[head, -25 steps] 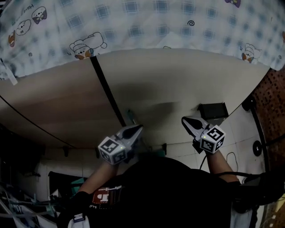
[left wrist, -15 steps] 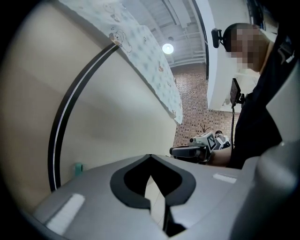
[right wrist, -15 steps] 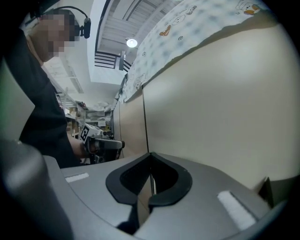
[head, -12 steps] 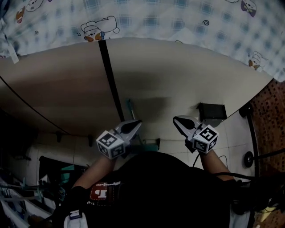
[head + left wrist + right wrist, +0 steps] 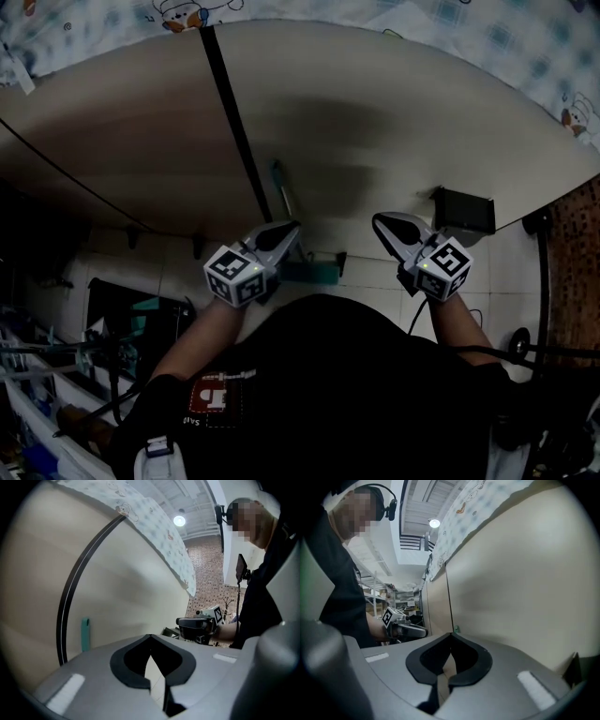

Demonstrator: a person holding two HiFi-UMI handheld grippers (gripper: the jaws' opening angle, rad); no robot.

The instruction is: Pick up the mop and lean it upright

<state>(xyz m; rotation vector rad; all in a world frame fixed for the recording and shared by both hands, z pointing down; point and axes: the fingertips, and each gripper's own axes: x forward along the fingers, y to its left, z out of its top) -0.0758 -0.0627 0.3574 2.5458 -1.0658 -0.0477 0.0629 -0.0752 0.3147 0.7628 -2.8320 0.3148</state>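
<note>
LAYOUT | mop (image 5: 282, 190) before panel (image 5: 375, 122); between left tool (image 5: 292, 228) and right tool (image 5: 380, 222) | box (image 5: 464, 211) right of both

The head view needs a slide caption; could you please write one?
Left gripper and right gripper, both shut, face a beige panel and teal mop handle.

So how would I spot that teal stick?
Find the wide beige panel under the checked cartoon-print cloth. A thin black strip runs down it; right of its lower end is the slim teal handle, teal where its neighbours are beige or black.
</note>
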